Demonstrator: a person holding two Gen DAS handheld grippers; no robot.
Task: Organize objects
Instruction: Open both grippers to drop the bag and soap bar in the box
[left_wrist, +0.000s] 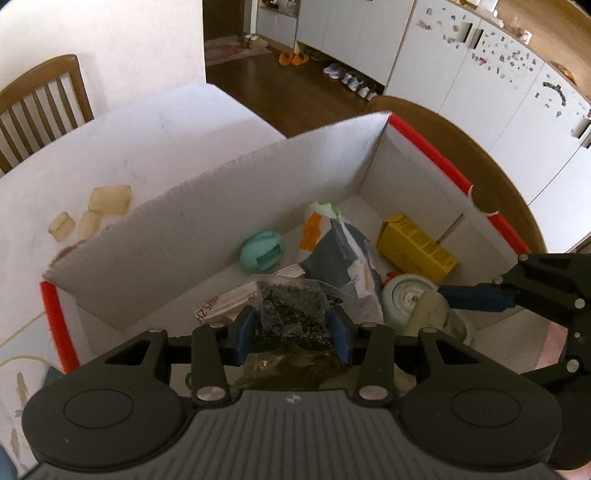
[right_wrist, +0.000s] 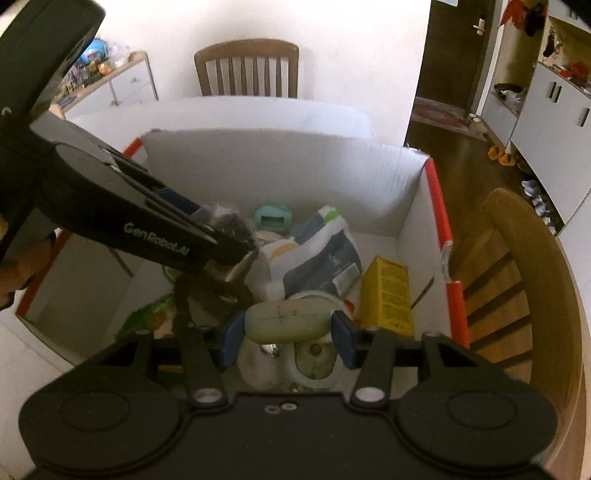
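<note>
Lowering both loads into the white box (left_wrist: 229, 206): left gripper (left_wrist: 293, 330) jaws clamp a clear bag of dark bits (left_wrist: 295, 314), right gripper (right_wrist: 288, 334) jaws pinch a pale oval block (right_wrist: 286, 321). Drop into free gaps w/o crushing the yellow carton (right_wrist: 388, 295); don't let grippers collide.

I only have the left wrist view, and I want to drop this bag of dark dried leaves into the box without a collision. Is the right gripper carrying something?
Observer: Yes. The right gripper is shut on a pale oval bar, with a pad at each end.
Operator: Any marking on it?
Observer: A thin dark cross is drawn on its top face.
Operator: What's hidden beneath my gripper?
Observer: A green packet lies there, below the left gripper and its bag of dried leaves.
</note>
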